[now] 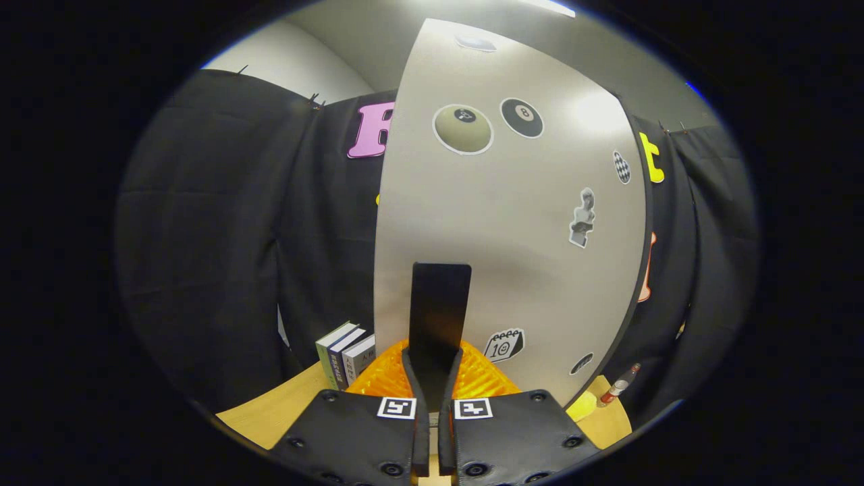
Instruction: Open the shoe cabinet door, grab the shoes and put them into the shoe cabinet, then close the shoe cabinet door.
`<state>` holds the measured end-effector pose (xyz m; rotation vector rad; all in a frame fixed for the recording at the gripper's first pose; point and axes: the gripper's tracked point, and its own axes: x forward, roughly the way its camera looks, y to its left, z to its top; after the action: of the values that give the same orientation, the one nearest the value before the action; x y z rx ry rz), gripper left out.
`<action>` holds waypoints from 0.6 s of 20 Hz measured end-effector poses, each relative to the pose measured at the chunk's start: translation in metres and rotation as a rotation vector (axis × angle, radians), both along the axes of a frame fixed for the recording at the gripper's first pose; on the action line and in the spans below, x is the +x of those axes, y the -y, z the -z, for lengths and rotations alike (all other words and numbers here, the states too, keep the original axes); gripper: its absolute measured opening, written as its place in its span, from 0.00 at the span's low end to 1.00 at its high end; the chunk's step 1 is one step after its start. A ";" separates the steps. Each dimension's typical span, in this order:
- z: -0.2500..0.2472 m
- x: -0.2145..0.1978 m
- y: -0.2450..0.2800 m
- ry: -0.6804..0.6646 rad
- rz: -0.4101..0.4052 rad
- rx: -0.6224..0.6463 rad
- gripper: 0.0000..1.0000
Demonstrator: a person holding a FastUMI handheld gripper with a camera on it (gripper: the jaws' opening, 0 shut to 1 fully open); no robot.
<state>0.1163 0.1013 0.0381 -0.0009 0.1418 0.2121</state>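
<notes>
In the gripper view, the gripper (433,368) has its two fingers drawn close together, clenched on the base of a dark upright handle (439,317) that rises between and just ahead of them. The handle sits on the pale shoe cabinet door (513,223), which looms directly beyond the fingers and carries several stickers (463,128). Just under the handle, between the fingers and the door, lies something orange and ribbed (391,378); what it is I cannot tell for sure. To the left of the fingers a few books (345,354) stand upright on the wooden table (270,408). To the right, past the door's edge, a small bottle (619,385) lies tilted on the table.
</notes>
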 end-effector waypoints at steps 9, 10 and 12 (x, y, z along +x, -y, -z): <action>0.000 -0.062 0.058 0.013 -0.011 0.004 0.07; 0.000 -0.067 0.067 0.013 -0.008 0.008 0.07; 0.000 -0.078 0.082 0.014 0.000 0.010 0.06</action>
<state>0.0384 0.0190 0.0379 0.0080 0.1269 0.2127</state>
